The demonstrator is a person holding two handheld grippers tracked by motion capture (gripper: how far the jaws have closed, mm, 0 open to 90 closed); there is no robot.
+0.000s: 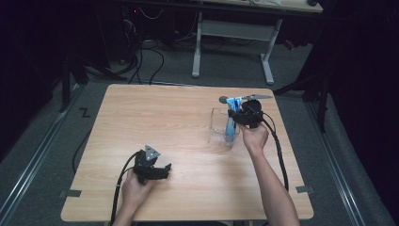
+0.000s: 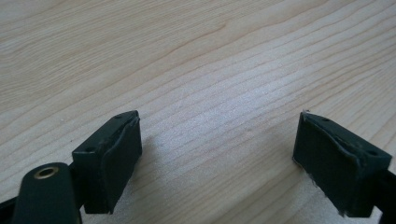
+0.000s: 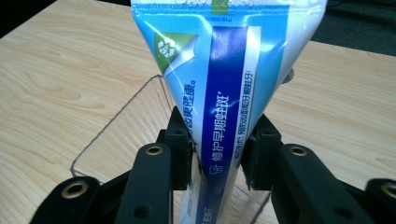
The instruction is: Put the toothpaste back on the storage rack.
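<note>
Right tool (image 3: 217,156) is clamped on the blue toothpaste tube (image 3: 224,88), holding it upright over the clear container (image 1: 220,127) at the worktop's (image 1: 179,122) right side, probably to drop it in. Left tool (image 2: 217,158) rests wide open, empty, near the front edge.

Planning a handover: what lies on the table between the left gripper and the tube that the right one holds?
Nothing: in the high view only bare table lies between the left gripper and the tube, which stands in a clear box.
</note>
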